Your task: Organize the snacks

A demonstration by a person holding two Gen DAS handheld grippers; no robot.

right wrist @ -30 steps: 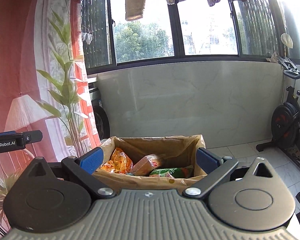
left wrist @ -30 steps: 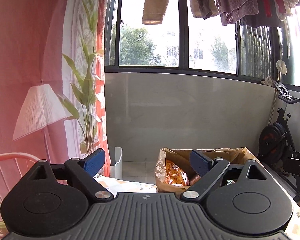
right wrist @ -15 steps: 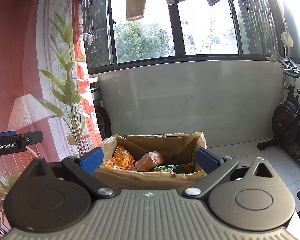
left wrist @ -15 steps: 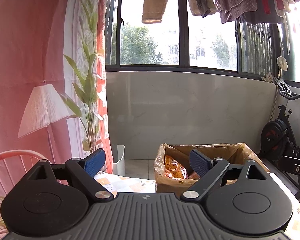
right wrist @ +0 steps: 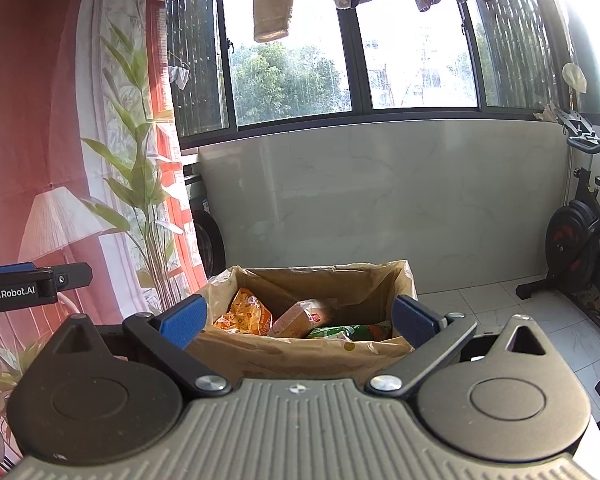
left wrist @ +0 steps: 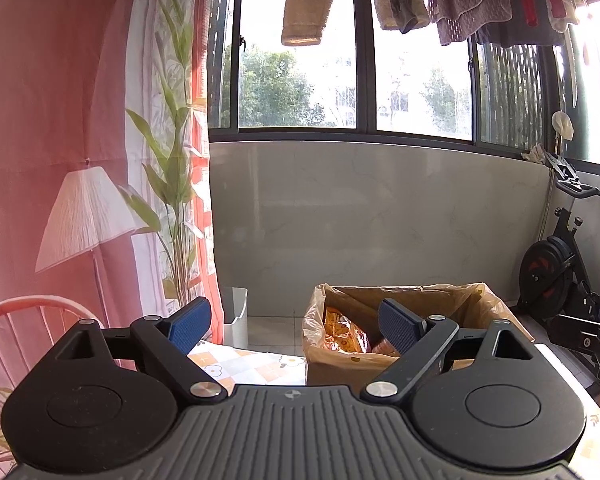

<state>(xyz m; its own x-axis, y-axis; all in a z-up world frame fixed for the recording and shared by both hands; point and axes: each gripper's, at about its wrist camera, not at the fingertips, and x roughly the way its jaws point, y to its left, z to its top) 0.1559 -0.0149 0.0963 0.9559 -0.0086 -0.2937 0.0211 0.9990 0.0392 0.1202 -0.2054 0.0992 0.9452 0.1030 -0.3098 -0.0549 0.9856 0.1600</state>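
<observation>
A cardboard box [right wrist: 300, 354] lined with clear plastic stands on the table and holds snacks: an orange packet [right wrist: 244, 314], a brown bread pack [right wrist: 300, 316] and a green packet [right wrist: 340, 332]. My right gripper [right wrist: 298, 320] is open and empty, just in front of the box. My left gripper [left wrist: 294, 324] is open and empty, to the left of the box [left wrist: 340, 368]; the orange packet [left wrist: 342, 332] shows between its fingers. The left gripper's body [right wrist: 24, 286] shows at the left edge of the right wrist view.
A floral tablecloth [left wrist: 240, 366] covers the table. A white bin [left wrist: 234, 316] stands on the floor behind. An exercise bike [right wrist: 580, 248] is at the right. A curtain with a lamp and plant print [left wrist: 80, 220] hangs at the left.
Both grippers have drawn back and risen slightly, so the box sits a little farther off and more tablecloth shows. Both stay open and empty.
</observation>
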